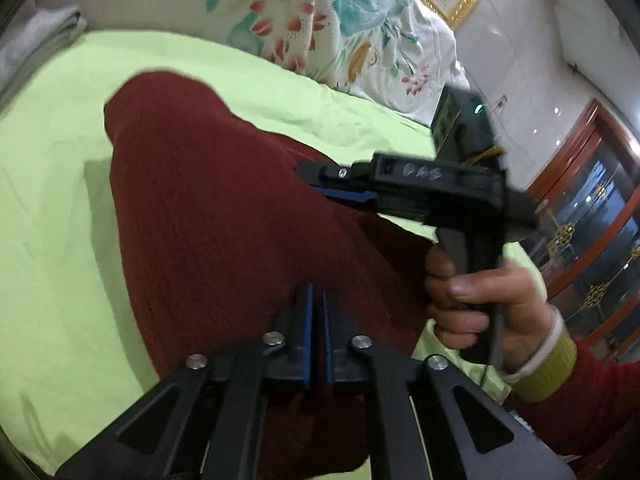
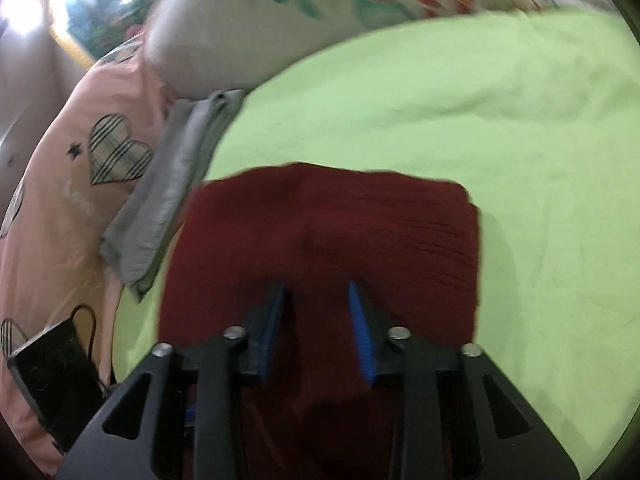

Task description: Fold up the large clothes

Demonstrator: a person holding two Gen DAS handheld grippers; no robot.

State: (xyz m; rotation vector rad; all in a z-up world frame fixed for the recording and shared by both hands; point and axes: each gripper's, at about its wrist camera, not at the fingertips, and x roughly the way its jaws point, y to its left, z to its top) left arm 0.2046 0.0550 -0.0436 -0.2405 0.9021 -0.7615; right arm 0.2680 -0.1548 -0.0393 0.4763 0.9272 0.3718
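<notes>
Dark red knit sweater folded flat on green bed sheet, long axis running ahead of right hand-held gripper, released above it; left hand-held gripper clenched, empty.

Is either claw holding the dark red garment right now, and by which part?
Neither, apparently. The left claw is shut above the red garment with nothing visible between its pads; the right claw stands open over it.
</notes>
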